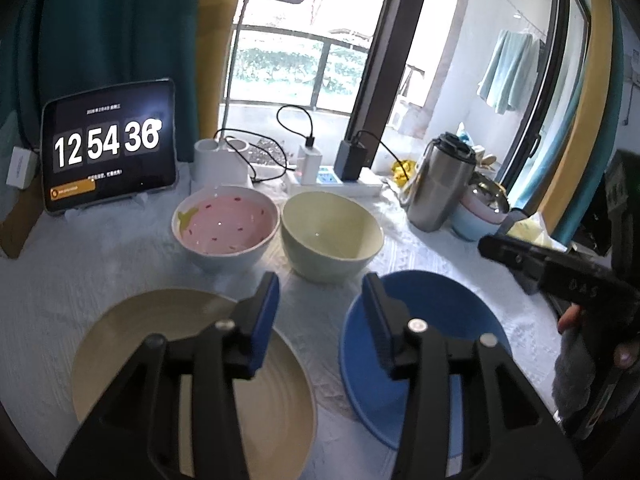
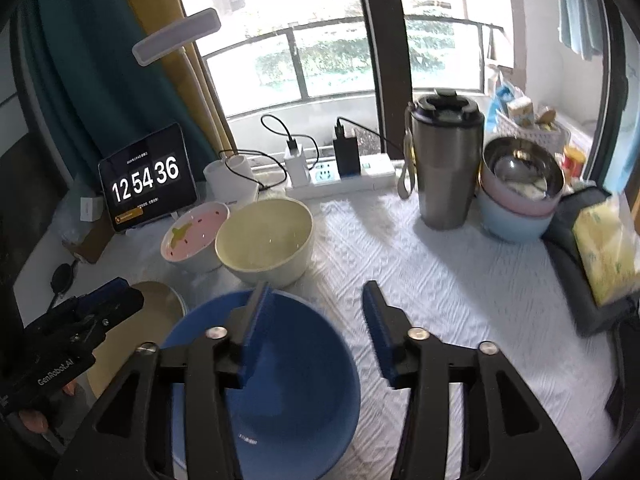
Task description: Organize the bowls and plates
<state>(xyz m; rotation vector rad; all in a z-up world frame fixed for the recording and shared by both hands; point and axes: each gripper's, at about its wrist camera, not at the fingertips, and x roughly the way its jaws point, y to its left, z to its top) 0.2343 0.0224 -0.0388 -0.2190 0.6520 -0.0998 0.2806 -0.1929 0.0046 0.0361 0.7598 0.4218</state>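
Glossy blue plate – round, ridged beige plate

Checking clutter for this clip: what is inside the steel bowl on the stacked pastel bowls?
The steel bowl holds what looks like a metal spoon and something pale. Its near wall hides the bottom, and it covers the insides of the pink bowl and the light blue bowl below.

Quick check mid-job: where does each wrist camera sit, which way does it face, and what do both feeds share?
Left wrist: on the left gripper, angled down over the tan plate; right gripper and fingers show at right.
Right wrist: on the right gripper, above the blue plate; left gripper at lower left.
Shared: pink bowl, green bowl, clock tablet.
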